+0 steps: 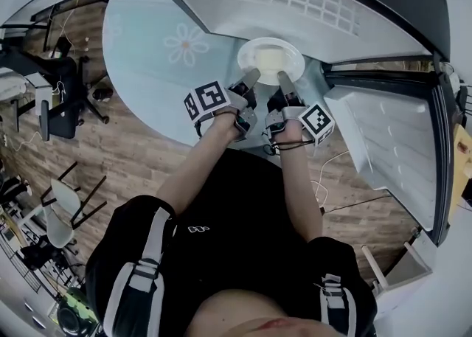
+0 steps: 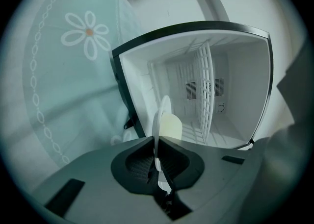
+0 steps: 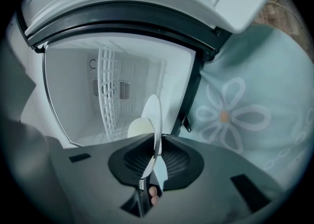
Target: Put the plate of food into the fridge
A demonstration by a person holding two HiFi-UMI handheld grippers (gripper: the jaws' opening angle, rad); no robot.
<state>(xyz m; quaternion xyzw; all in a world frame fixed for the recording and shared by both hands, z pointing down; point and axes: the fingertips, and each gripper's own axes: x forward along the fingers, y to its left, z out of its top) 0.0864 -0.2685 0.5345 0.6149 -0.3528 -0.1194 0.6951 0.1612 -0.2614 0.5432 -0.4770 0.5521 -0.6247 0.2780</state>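
A white plate (image 1: pixel 271 61) with a pale piece of food (image 1: pixel 270 55) is held level in front of the open fridge (image 1: pixel 310 11). My left gripper (image 1: pixel 251 79) is shut on the plate's near-left rim and my right gripper (image 1: pixel 285 85) on its near-right rim. In the left gripper view the plate (image 2: pixel 160 122) shows edge-on between the pads of the left gripper (image 2: pixel 158 163), with the food (image 2: pixel 171 126) beyond. The right gripper view shows the same plate (image 3: pixel 155 115), its food (image 3: pixel 139 128) and the right gripper (image 3: pixel 157 158). Both views look into the white fridge interior (image 2: pixel 235 95).
The fridge door (image 1: pixel 391 144) stands open to the right. A white wire shelf (image 2: pixel 203 88) sits inside the fridge, also seen as the shelf (image 3: pixel 110 90) in the right gripper view. A round table with a pale blue flowered cloth (image 1: pixel 155 48) lies left. Chairs (image 1: pixel 63 210) stand on the wood floor.
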